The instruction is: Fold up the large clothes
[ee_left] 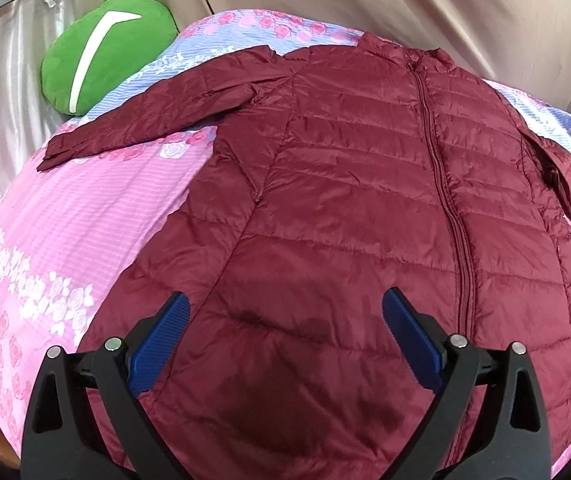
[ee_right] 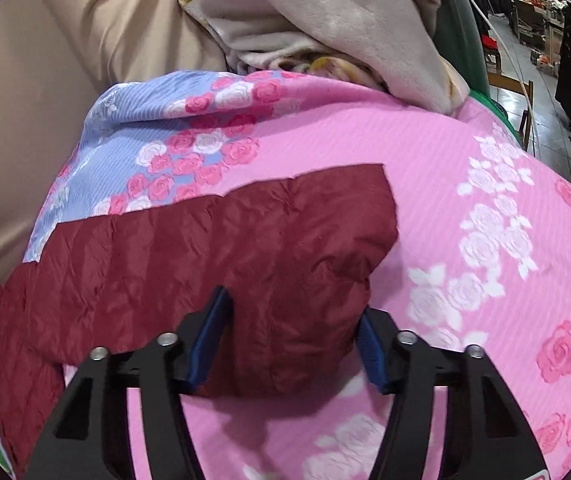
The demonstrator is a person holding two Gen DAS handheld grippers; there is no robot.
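Observation:
A maroon quilted jacket lies zipped and face up on a pink flowered bedsheet. One sleeve stretches out to the left; the other lies along the right side. My left gripper hovers open over the jacket's lower front, with nothing between its blue pads. In the right wrist view a maroon sleeve runs across the sheet. Its end bulges up between the pads of my right gripper, which presses on the bunched fabric from both sides.
A green plush cushion sits at the bed's far left corner, against a silvery drape. A beige curtain hangs behind the bed. A heap of grey blankets lies beyond the sleeve. A wooden chair and clothes racks stand on the tiled floor.

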